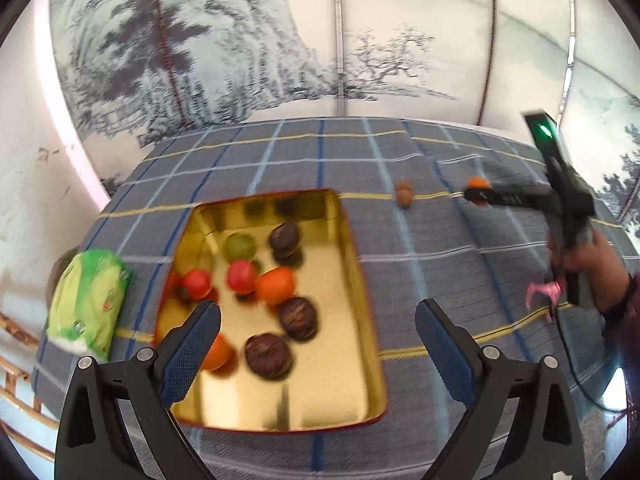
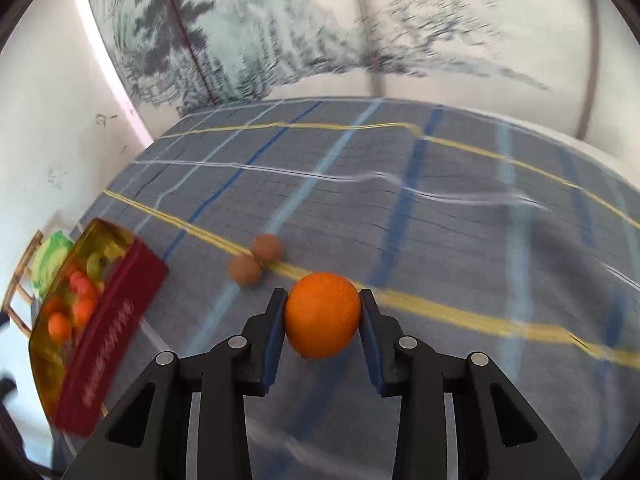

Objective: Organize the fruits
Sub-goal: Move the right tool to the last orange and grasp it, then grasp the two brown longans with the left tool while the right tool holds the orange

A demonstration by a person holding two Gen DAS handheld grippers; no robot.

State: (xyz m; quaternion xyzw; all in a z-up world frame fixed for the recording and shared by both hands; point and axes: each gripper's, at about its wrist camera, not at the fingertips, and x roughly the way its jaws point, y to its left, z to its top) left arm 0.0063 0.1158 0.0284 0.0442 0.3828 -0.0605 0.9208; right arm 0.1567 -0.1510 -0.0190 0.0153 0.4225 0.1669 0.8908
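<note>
A gold tin tray (image 1: 352,320) with a red outer wall (image 2: 116,344) lies on the plaid cloth and holds several fruits: dark brown ones, red ones, oranges and a green one. My left gripper (image 1: 318,334) is open and empty, hovering over the tray's near part. My right gripper (image 2: 323,312) is shut on an orange (image 2: 322,314), held above the cloth to the right of the tray; it also shows in the left wrist view (image 1: 478,189). Two small brown fruits (image 2: 256,260) lie together on the cloth just beyond the orange, also seen in the left wrist view (image 1: 404,194).
A green plastic packet (image 1: 90,300) lies at the tray's left, near the table edge. A bamboo frame (image 1: 16,360) stands beyond that edge. A painted landscape screen (image 1: 280,40) backs the table. The blue-grey plaid cloth (image 2: 460,220) stretches to the right.
</note>
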